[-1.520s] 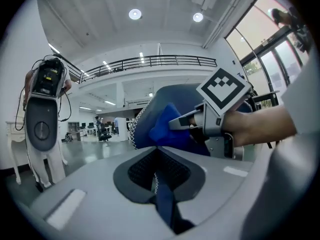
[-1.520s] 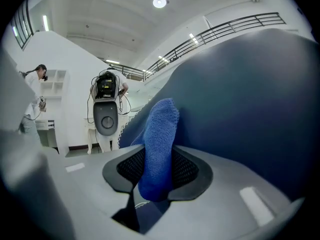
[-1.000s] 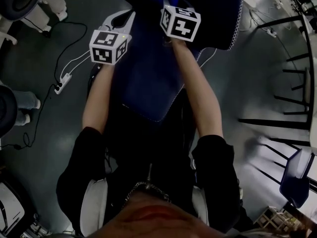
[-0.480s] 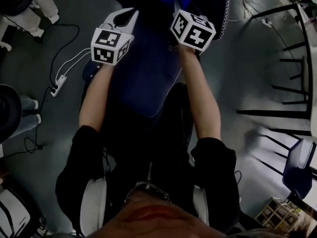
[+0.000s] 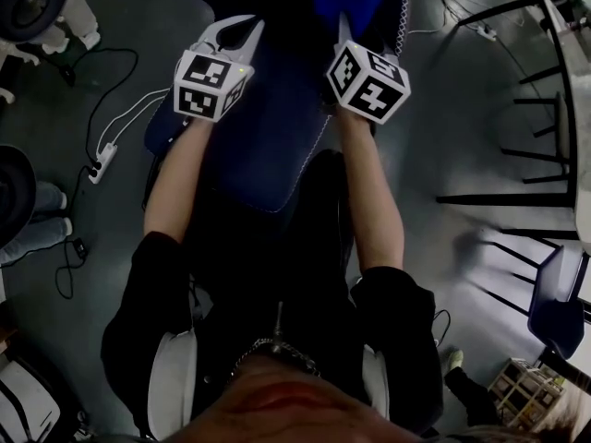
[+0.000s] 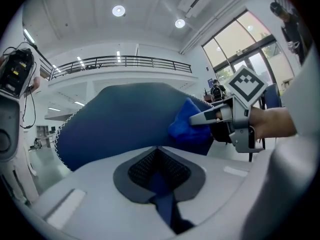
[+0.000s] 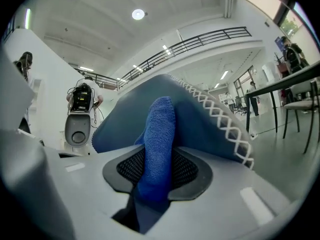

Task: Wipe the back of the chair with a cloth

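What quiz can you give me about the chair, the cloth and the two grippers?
1. Pick one: what do the jaws of the right gripper hold?
A) a blue cloth
B) a yellow sponge
C) nothing
2. True or false: the left gripper holds a cloth of its own.
3. Fill the gap: the zigzag stitching along the edge of the chair back is ___.

Key
1. A. The cloth is pinched between the jaws and pressed to the chair back.
2. False. Its jaws are shut on the chair back itself.
3. White.
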Motion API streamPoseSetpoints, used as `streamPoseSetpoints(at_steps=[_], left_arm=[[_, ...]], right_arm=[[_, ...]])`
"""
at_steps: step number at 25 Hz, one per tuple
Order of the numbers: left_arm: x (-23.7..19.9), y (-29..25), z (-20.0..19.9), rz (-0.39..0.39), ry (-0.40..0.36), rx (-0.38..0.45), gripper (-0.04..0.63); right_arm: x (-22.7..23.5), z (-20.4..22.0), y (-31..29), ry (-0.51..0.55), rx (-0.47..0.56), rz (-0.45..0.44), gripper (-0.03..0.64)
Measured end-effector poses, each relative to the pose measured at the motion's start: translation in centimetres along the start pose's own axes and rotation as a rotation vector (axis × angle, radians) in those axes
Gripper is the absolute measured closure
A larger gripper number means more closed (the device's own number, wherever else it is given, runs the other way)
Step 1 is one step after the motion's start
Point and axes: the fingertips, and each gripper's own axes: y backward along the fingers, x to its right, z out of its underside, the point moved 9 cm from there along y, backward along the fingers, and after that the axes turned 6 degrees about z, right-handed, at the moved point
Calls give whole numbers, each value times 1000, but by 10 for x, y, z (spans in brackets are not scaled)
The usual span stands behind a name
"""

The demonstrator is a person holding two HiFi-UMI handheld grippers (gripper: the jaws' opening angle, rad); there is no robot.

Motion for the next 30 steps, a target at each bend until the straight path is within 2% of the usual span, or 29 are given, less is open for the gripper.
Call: streamPoseSetpoints(at_steps=[10,13,15,18,24,30], left_arm=[[14,-7,1,29,-18,-11,586],[11,-6,1,13,-19,-13,586],[9,-3,-1,-7,-24,-16,586],[-3,8,0,-59,-20,-21,586],[-48,44,15,-230,18,-35,586],[-80,81,33,-363,67,-55,586]], right_arm=[[18,19,37,-51,15,47,483],[19,25,48,16,43,65,483],[10,25,51,94,66,25,483],[-16,22,43,159,90,-75,483],[-92,23,7,297,100,-266,483],[-164,32,-46,344,32,-417,483]])
